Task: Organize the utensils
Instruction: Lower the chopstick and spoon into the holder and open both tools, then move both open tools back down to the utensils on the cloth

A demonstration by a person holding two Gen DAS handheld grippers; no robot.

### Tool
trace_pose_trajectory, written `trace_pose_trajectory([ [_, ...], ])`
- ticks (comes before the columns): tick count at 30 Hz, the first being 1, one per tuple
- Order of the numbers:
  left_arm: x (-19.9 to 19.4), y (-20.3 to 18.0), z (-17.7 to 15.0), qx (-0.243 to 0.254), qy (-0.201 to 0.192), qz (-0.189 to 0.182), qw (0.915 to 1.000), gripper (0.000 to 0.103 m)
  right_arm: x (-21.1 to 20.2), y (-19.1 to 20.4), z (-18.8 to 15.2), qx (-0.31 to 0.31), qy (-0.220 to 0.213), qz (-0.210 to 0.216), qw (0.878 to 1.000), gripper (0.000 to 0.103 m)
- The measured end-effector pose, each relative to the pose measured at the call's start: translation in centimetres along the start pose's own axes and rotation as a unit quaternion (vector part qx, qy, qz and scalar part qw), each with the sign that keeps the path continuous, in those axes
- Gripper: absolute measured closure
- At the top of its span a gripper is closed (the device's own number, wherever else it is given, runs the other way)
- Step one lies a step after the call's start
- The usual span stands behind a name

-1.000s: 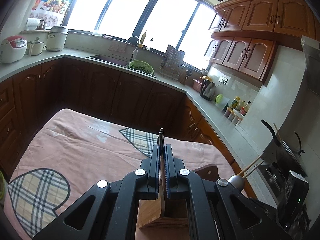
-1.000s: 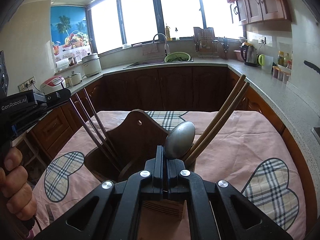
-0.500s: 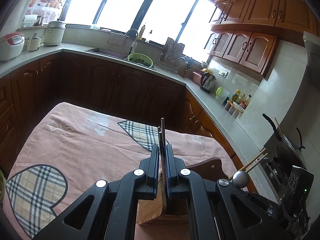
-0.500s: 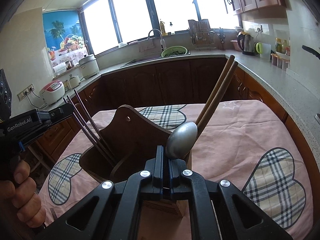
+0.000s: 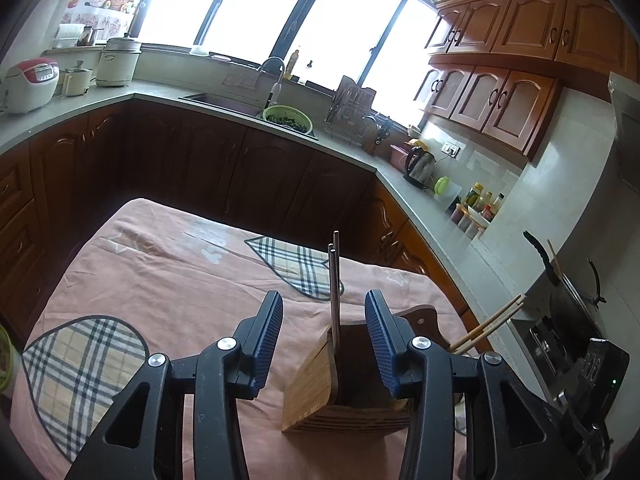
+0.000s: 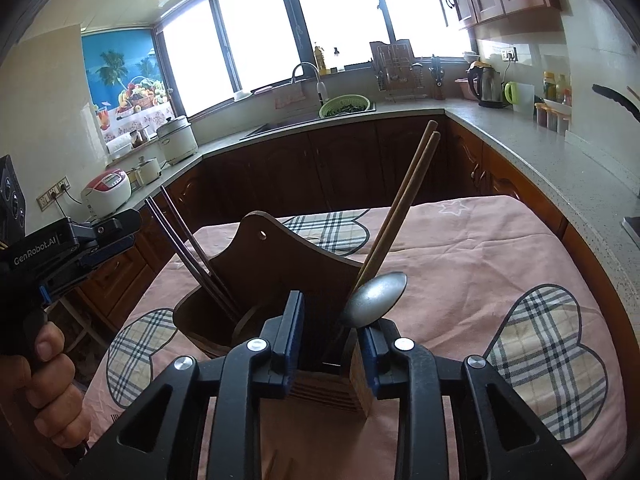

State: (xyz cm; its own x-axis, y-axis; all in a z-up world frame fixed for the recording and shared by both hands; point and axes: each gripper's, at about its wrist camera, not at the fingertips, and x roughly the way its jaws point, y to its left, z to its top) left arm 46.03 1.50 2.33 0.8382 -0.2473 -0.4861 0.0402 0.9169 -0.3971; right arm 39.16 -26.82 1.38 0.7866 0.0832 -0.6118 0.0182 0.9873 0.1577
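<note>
Utensils stand in a wooden holder [image 6: 276,276] with a tall curved back and a small hanging hole, set on a surface covered by a pink cloth [image 6: 472,248] printed with plaid hearts and pale stars. In the right wrist view, two dark metal chopsticks [image 6: 188,256] lean left out of the holder's left compartment, two wooden chopsticks [image 6: 404,204] lean up and right out of the right compartment, and a steel spoon [image 6: 376,300] rests bowl up against the wooden pair.

The right gripper [image 6: 330,344] sits low over the holder's near edge with its jaws opening; the spoon's bowl lies just above its right finger, and the blue pads do not press on it.

The left gripper [image 5: 324,344] has its jaws opening too. In its own view the metal chopsticks [image 5: 335,284] rise upright out of the holder [image 5: 320,388] between the two blue ribbed pads, clear of both.

From the right wrist view the left gripper shows at the left edge, held by a hand [image 6: 44,384], and its black body bears white lettering that reads "GenRobot.AI".

Behind lies a kitchen with dark wood cabinets, a sink with a green colander [image 6: 344,106], a kettle [image 6: 486,86] and a rice cooker [image 6: 106,192]; their labels are too small to read.
</note>
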Motion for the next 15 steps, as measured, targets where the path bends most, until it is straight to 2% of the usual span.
trace_pose_trajectory([
  [3,-1.1,0.4,-0.6,-0.003,0.002,0.003,1.0000,0.053,-1.0,-0.4,-0.1,0.005,-0.008,-0.005,1.000,0.066],
  [15,-6.6,2.2,-3.8,-0.013,0.037,0.032,0.9987,0.050,-4.8,-2.2,-2.6,0.048,-0.024,-0.008,0.999,0.061],
])
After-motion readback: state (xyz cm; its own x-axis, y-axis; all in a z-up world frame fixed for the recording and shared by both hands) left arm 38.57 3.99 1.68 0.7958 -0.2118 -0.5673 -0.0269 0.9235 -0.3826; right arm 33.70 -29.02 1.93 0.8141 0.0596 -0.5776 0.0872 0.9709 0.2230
